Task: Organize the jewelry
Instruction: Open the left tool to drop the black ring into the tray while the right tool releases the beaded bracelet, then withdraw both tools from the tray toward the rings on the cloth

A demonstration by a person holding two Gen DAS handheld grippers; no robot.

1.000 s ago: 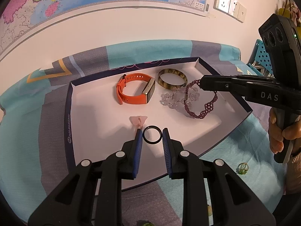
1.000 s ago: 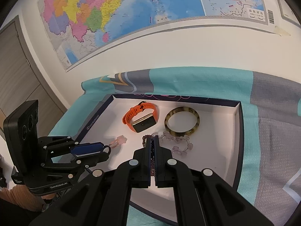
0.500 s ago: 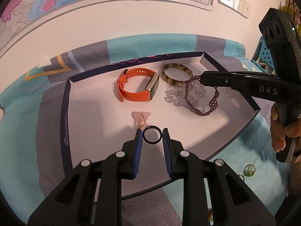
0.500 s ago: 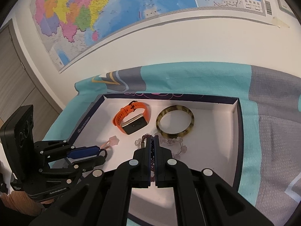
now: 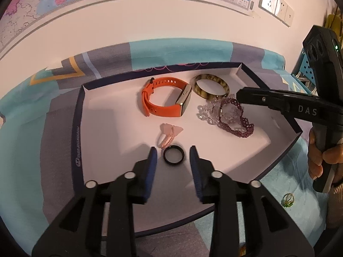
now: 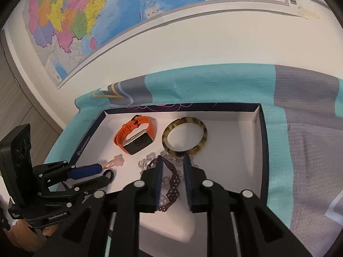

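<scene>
Both grippers are releasing: left gripper (image 5: 173,150) fingers spread around the black ring (image 5: 173,155), right gripper (image 6: 173,163) fingers spread over the purple beaded bracelet (image 6: 171,180); lift straight up, avoiding snags.

A colourful wall map (image 6: 111,17) hangs on the white wall above a bed covered with a teal and grey patterned blanket (image 6: 300,132). White wall sockets (image 5: 276,10) sit on the wall towards its right end, near a blue perforated basket (image 5: 306,70) beside the blanket's right edge. A wood-grain door (image 6: 15,98) stands left of the map.
</scene>
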